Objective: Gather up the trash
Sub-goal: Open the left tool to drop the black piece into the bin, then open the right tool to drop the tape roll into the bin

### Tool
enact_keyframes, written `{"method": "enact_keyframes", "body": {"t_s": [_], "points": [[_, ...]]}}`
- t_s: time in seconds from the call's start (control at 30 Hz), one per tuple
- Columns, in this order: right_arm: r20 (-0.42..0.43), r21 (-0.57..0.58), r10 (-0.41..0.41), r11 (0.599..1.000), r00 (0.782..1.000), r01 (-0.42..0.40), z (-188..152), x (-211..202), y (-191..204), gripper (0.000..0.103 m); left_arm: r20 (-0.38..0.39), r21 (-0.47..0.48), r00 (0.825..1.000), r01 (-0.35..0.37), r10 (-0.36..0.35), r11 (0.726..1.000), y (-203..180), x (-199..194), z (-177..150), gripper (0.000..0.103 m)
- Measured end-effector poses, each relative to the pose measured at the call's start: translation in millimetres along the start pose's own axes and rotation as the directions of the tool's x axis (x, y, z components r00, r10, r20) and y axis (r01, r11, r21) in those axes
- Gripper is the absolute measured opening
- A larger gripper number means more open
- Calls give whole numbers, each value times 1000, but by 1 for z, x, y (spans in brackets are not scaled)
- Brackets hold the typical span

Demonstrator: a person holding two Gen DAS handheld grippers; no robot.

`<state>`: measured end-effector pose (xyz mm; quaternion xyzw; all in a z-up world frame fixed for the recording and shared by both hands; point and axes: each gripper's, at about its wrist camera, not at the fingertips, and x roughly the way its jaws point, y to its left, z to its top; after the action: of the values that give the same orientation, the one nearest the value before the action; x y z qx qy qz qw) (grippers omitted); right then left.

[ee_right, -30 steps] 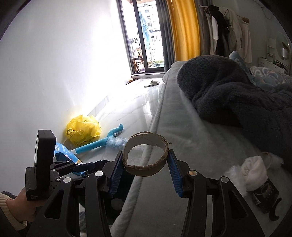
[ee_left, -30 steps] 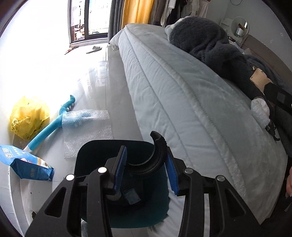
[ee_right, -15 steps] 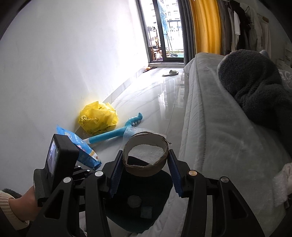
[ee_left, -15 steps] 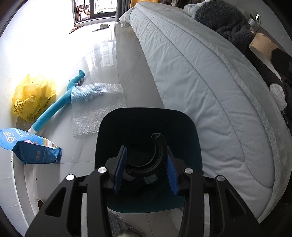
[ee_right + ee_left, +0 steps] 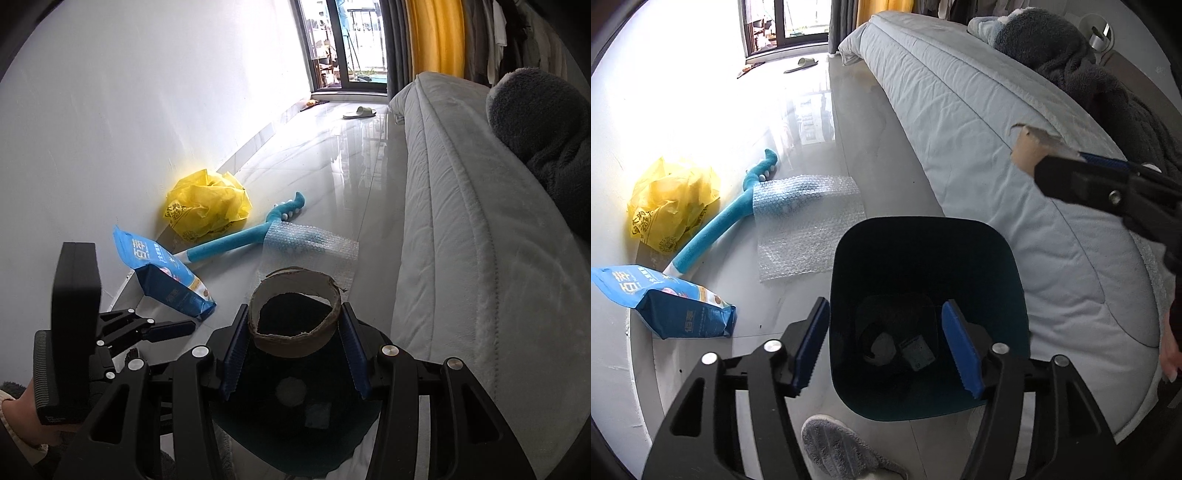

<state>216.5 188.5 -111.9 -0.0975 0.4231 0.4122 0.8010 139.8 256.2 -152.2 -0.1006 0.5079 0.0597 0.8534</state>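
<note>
A dark teal bin [image 5: 997,280] stands on the floor against the bed. My left gripper [image 5: 885,317] hangs right over its mouth, jaws opening, nothing between the blue pads. On the bin's bottom lie a black curved piece [image 5: 866,341], a white wad [image 5: 883,341] and a small card [image 5: 918,354]. My right gripper [image 5: 294,314] is shut on a torn brown cardboard ring [image 5: 295,341], held above the bin [image 5: 295,446]. From the left wrist, that ring [image 5: 1028,147] shows at the upper right, over the bed's edge.
On the floor by the white wall lie bubble wrap [image 5: 809,221], a blue foam stick [image 5: 720,229], a crumpled yellow bag [image 5: 672,206] and a blue packet [image 5: 676,310]. The grey bed [image 5: 979,129] with a dark blanket [image 5: 1071,55] fills the right. A grey slipper [image 5: 846,450] is below.
My left gripper opened and the black curved piece it held now lies in the bin. Both grippers moved forward and down over the bin; the right still holds the ring.
</note>
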Motion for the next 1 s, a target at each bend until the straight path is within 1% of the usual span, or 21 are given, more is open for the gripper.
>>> {"method": "enact_keyframes", "body": {"t_s": [0.13,0.17,0.23,0.33,0.43,0.53,0.6,0.67,0.87,0.9,1.0], "points": [[-37,1,-1,1000,999,1,-3,16,6,49,40,-10,999,-14,14,1000,8,-10,1,75],[-46,2,-2,1000,999,2,-4,20,6,49,58,-16,998,-19,20,1000,11,-14,1,77],[-66,7,-3,1000,998,3,-6,29,7,49,104,-22,994,-21,23,1000,15,-24,3,78],[-94,24,1,1000,996,1,-8,40,7,49,170,-24,985,-30,33,999,20,-39,5,79],[-123,34,3,999,992,1,-13,52,9,49,211,-30,977,-14,20,999,23,-50,7,79],[-158,32,0,999,987,6,-20,64,12,49,253,-21,967,-30,34,999,24,-61,8,79],[-179,35,-1,999,984,7,-25,72,15,49,268,-14,963,-35,37,999,26,-66,9,79],[-205,38,-4,999,979,12,-30,82,16,49,277,-18,959,-53,56,998,29,-71,10,79],[-267,18,-18,1000,964,24,-44,104,25,49,321,-37,946,-46,56,998,39,-87,11,79],[-273,16,-20,1000,962,25,-46,106,25,49,325,-39,944,-39,49,999,40,-89,11,79],[-297,11,-24,1000,955,29,-50,113,26,50,358,-60,933,-13,34,998,45,-98,11,79]]}}
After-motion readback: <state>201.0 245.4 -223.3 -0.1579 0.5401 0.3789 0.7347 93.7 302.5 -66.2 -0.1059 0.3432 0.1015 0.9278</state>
